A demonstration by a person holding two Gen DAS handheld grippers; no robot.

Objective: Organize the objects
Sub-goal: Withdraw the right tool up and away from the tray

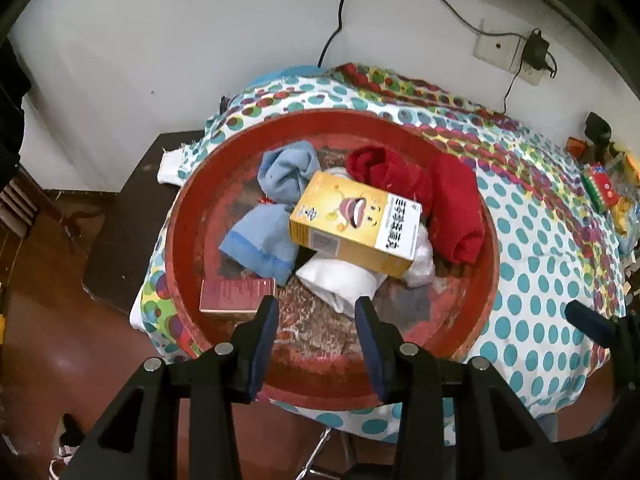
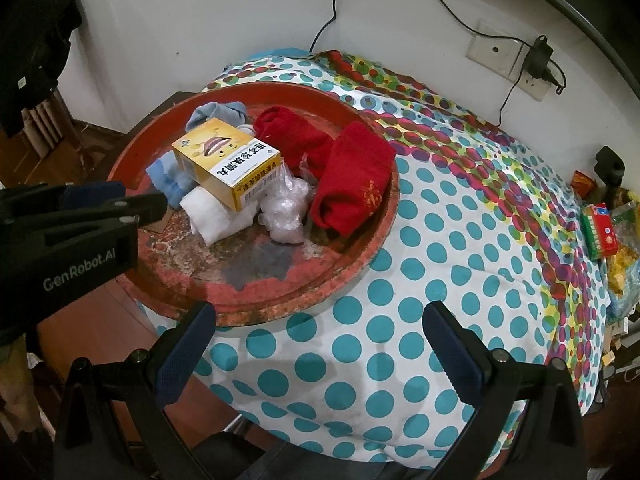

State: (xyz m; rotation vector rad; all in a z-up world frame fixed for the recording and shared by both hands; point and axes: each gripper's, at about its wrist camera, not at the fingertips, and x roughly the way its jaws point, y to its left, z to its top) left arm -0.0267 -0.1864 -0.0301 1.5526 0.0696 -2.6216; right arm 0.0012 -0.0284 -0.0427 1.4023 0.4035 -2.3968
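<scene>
Two grippers are held with jaws parted and empty over a red tray (image 1: 188, 216) of mixed objects.

Nothing is gripped by the left gripper (image 1: 316, 312), its jaws about half open above the tray's worn near floor; just beyond them lie a white cloth (image 1: 340, 280) and a dark red box (image 1: 232, 296), then the yellow box (image 1: 356, 220) resting tilted on the pile, with blue socks (image 1: 260, 244) to its left and red socks (image 1: 452, 196) to its right. The right gripper (image 2: 316, 332) is spread wide over bare dotted cloth (image 2: 460, 248) beside the tray's near rim, where open room is left. A crumpled clear bag (image 2: 284, 204) is shown plainly only in the right view, and the dark red box only in the left view. The tray overhangs the table's left edge.
</scene>
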